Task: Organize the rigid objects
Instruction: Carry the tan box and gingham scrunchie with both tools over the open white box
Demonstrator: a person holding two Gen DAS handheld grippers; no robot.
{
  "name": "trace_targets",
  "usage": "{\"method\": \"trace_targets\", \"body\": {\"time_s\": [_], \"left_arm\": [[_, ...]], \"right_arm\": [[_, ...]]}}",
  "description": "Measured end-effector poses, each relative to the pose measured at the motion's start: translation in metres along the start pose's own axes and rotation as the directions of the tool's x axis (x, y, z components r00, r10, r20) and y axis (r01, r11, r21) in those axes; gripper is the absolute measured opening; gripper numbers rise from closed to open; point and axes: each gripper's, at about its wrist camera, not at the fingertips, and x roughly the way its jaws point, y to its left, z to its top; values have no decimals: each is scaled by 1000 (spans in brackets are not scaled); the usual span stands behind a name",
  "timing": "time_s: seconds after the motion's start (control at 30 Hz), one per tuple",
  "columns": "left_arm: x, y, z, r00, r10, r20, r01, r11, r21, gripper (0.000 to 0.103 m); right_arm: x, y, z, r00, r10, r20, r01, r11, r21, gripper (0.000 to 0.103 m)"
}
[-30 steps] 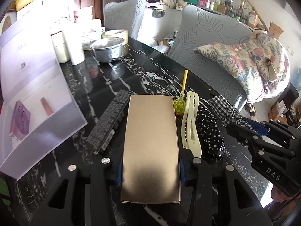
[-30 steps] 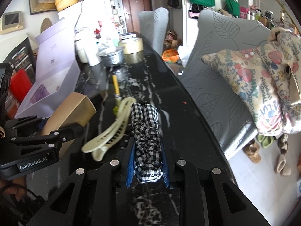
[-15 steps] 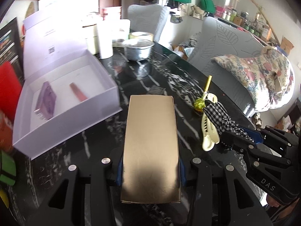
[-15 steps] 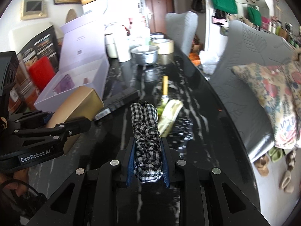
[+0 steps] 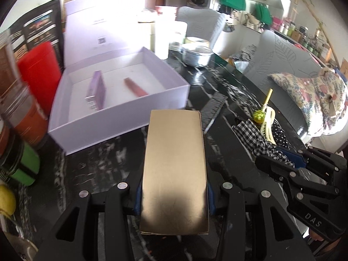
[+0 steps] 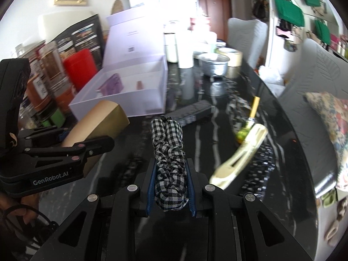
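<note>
A: Holding anything in your left tool [image 5: 174, 195] at this moment?

B: Yes. It pinches a flat gold box [image 5: 175, 165] by its two long sides, above the black marble tabletop [image 5: 226, 100]. Just past the far end of the gold box stands the open lilac box [image 5: 121, 113]; inside it lie a purple case [image 5: 95, 90] and a small pink stick [image 5: 133, 87].

A: And your right tool [image 6: 170, 187]?

B: It is pressed on a checked black-and-white scrunchie [image 6: 168, 150], which sticks out forward between the fingers.

A: What lies on the tabletop?

B: A cream hair claw [image 6: 241, 152] rests partly on a dotted black cloth [image 6: 258, 163]. Beside it is a yellow stick with a green glitter end [image 6: 248, 119], and nearer the lilac box a dark flat brush-like piece [image 6: 191, 112].
</note>
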Motion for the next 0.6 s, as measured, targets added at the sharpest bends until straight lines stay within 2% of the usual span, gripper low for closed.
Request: {"method": "trace_targets", "body": {"time_s": [0.6], "left_arm": [[-31,50,-9,993,111,29,-108,988,-109,43]], "right_arm": [[13,71,12,988,152,-29,-154,976,-154,24]]}}
